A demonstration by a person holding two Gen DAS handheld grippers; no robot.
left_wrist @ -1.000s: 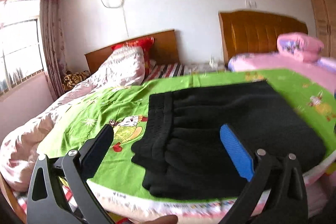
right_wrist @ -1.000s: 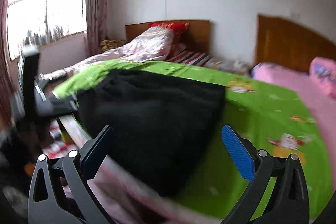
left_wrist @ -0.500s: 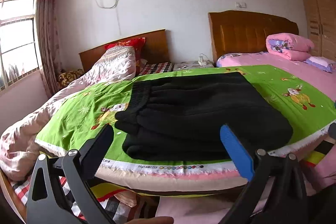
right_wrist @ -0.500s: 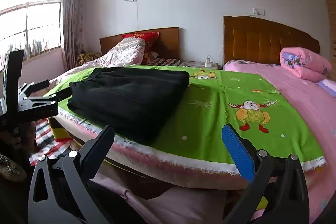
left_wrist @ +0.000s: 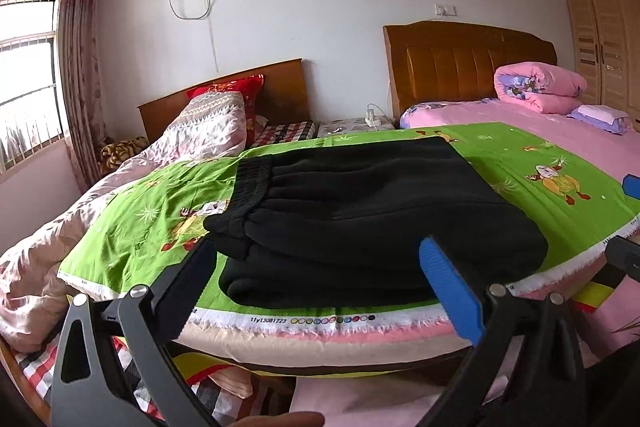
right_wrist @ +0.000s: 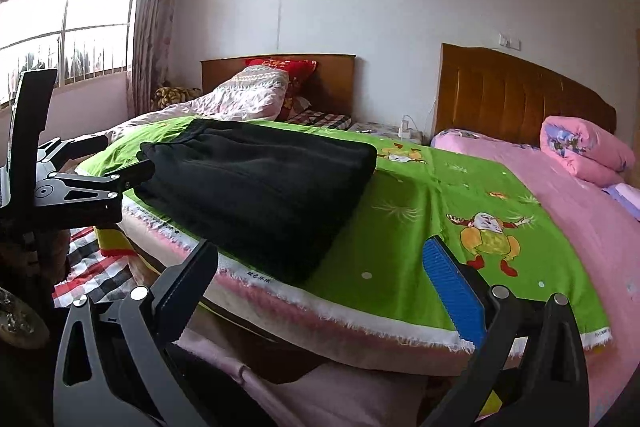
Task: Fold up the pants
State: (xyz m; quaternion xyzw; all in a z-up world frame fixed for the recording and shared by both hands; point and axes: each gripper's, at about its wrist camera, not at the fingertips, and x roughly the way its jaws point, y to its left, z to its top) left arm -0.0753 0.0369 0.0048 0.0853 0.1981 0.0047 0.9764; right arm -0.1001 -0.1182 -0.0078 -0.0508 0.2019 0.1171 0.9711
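Observation:
The black pants (left_wrist: 360,215) lie folded in a thick flat stack on the green cartoon sheet (left_wrist: 132,227), waistband to the left. They also show in the right wrist view (right_wrist: 256,187). My left gripper (left_wrist: 316,275) is open and empty, held in front of the bed's edge, short of the pants. My right gripper (right_wrist: 320,267) is open and empty, off the bed's front edge to the right of the pants. The left gripper's body shows at the left of the right wrist view (right_wrist: 80,183).
The green sheet covers the near end of a pink bed (right_wrist: 580,211) with a wooden headboard (left_wrist: 468,63) and a rolled pink quilt (left_wrist: 540,87). A second bed with a pale quilt (left_wrist: 192,135) stands to the left. A window (right_wrist: 64,27) and a wardrobe (left_wrist: 604,31) flank the room.
Both grippers have drawn back from the folded pants toward the bed's front edge and steadied. The pants lie still on the sheet.

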